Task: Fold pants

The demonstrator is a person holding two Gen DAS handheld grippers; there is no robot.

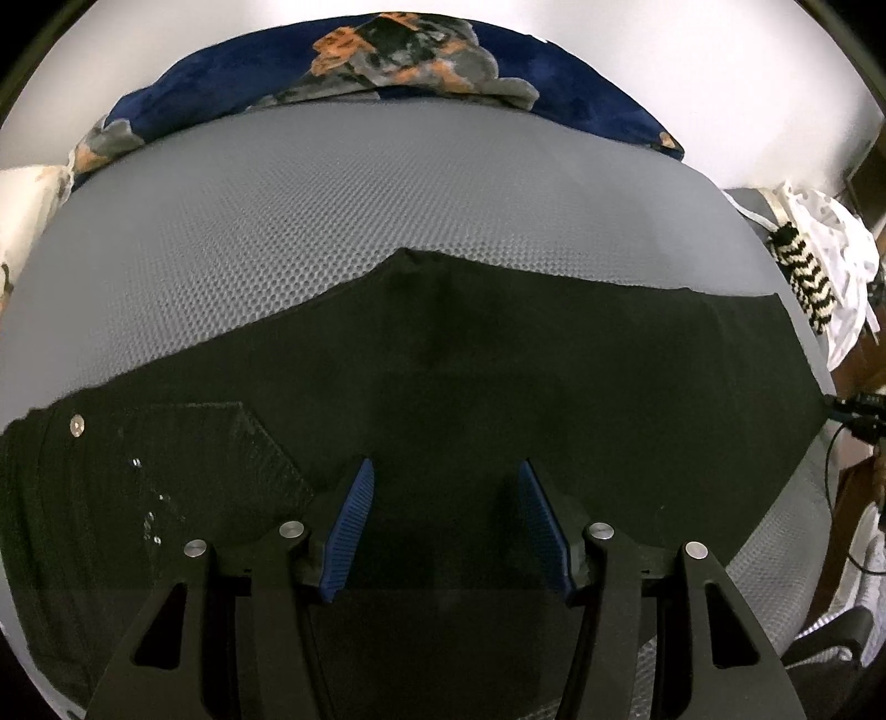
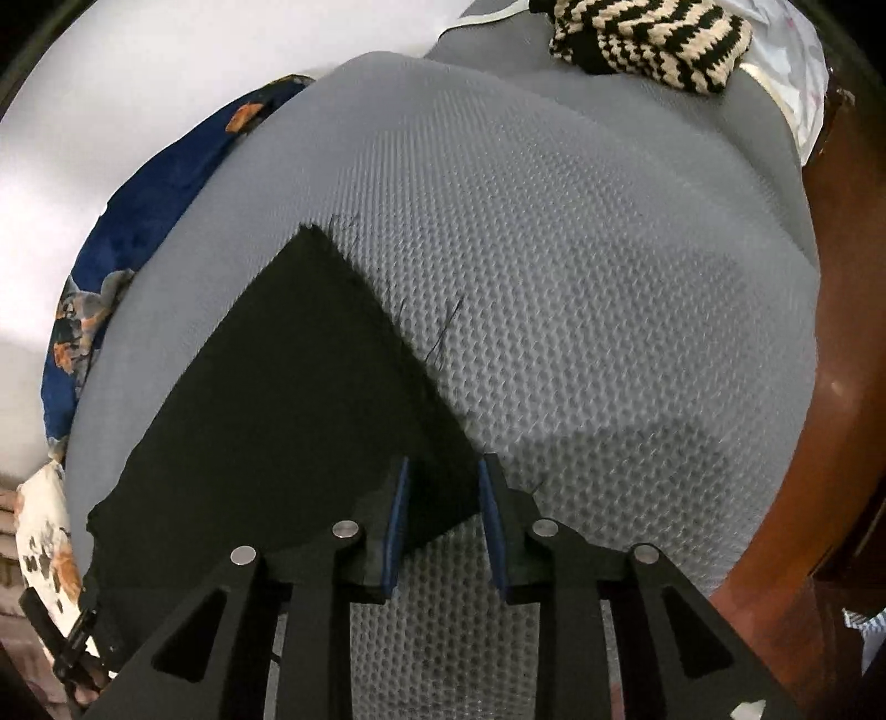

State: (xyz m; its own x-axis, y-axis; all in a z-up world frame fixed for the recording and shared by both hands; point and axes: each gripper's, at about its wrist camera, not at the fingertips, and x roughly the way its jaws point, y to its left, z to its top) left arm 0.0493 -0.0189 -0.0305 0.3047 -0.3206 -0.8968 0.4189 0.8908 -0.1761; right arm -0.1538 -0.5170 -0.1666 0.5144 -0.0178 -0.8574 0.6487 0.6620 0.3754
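Observation:
Black pants (image 1: 498,387) lie flat across a grey mesh mattress (image 1: 332,210), with the waist and a metal button (image 1: 76,425) at the left. My left gripper (image 1: 444,465) hovers over the middle of the pants, open, with nothing between its blue pads (image 1: 351,526). In the right wrist view the frayed hem end of the pants (image 2: 288,387) lies on the mattress (image 2: 581,277). My right gripper (image 2: 444,462) stands over the hem's near corner with its jaws a narrow gap apart. The corner lies flat between the pads (image 2: 396,520), which do not press on it.
A navy patterned blanket (image 1: 387,50) lines the far edge of the mattress. A black-and-cream zigzag knit (image 2: 648,39) and white cloth (image 1: 841,249) lie past the right end. A wooden bed frame (image 2: 841,387) borders the right side, with dark cables (image 1: 853,410) nearby.

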